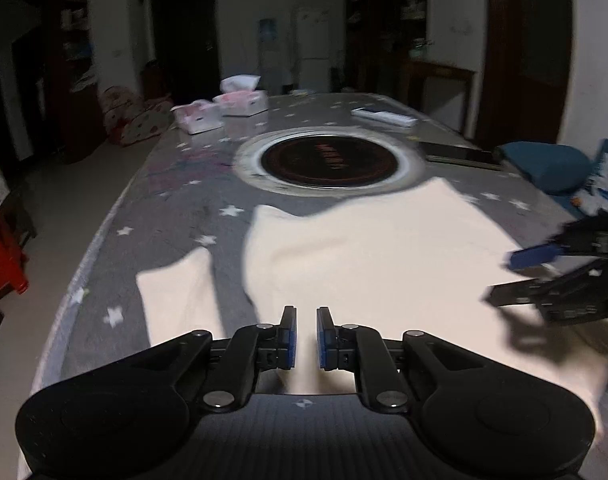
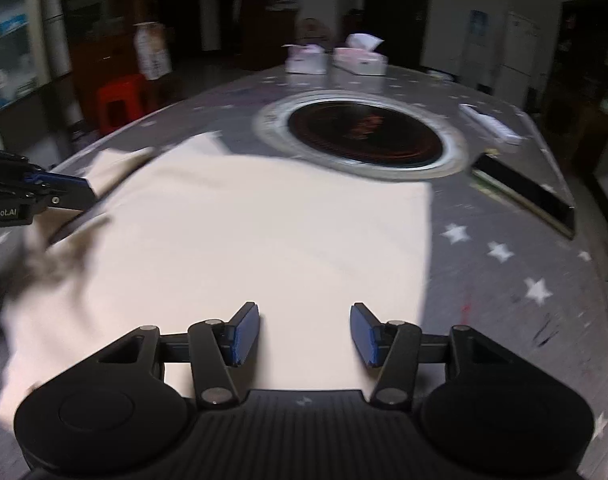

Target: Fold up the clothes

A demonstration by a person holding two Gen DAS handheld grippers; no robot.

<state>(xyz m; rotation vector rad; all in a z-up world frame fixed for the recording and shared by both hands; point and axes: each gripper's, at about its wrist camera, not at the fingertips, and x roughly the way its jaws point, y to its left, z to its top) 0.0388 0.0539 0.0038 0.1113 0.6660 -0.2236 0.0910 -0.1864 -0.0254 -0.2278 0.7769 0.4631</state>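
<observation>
one cream shirt [image 1: 367, 248], two tissue boxes [image 1: 224, 110] at 11 o'clock, left gripper [image 1: 306, 338] nearly closed on nothing, right gripper [image 2: 305, 334] half open and empty, "Robot.AI" on its casing

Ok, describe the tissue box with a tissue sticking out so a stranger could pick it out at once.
Start at the round black cooktop sunk into the star-patterned table. Beyond it, at the far edge, sit two pale boxes side by side. The tissue box you want is the right one in the right wrist view, with a white tissue standing up from it; the flatter box has none.
</observation>
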